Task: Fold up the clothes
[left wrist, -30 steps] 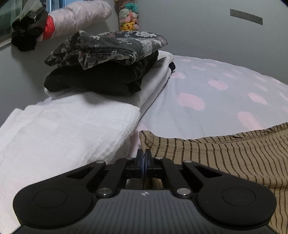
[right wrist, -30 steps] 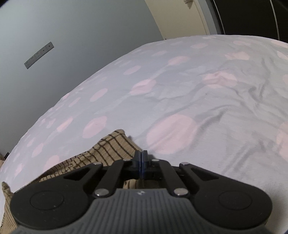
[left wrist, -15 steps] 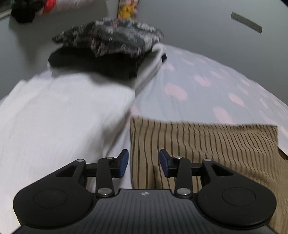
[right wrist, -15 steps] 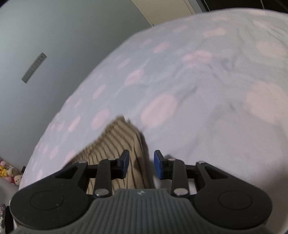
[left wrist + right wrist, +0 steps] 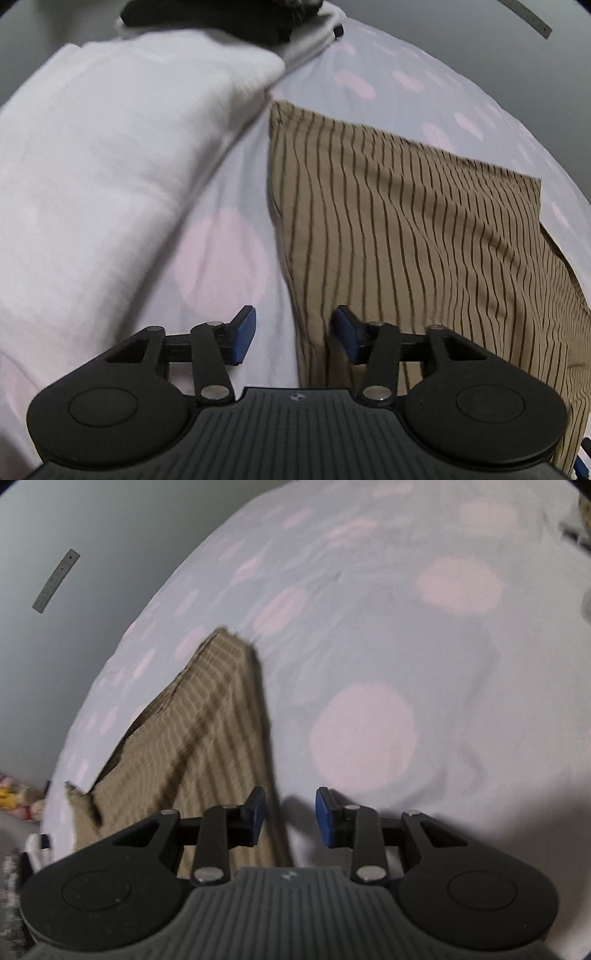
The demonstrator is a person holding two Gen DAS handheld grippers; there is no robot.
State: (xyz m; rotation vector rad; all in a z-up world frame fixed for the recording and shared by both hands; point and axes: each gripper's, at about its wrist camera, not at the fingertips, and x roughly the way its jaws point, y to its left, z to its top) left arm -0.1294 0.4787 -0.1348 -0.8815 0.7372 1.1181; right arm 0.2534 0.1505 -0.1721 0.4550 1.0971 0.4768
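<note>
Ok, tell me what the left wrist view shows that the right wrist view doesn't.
Only the left wrist view shows the big white folded cloth lying left of the tan striped garment, with dark clothes stacked on white ones behind it. The left gripper is closing, its fingers astride the garment's left edge, not pressing it.

Only the right wrist view shows soft toys by the wall and the right gripper, open over the garment's right edge.

Both show the striped garment, the pink-spotted sheet and a grey strip on the wall.

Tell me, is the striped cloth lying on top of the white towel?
No, the striped cloth lies flat on the dotted sheet, beside the white towel, with a strip of sheet between them.
</note>
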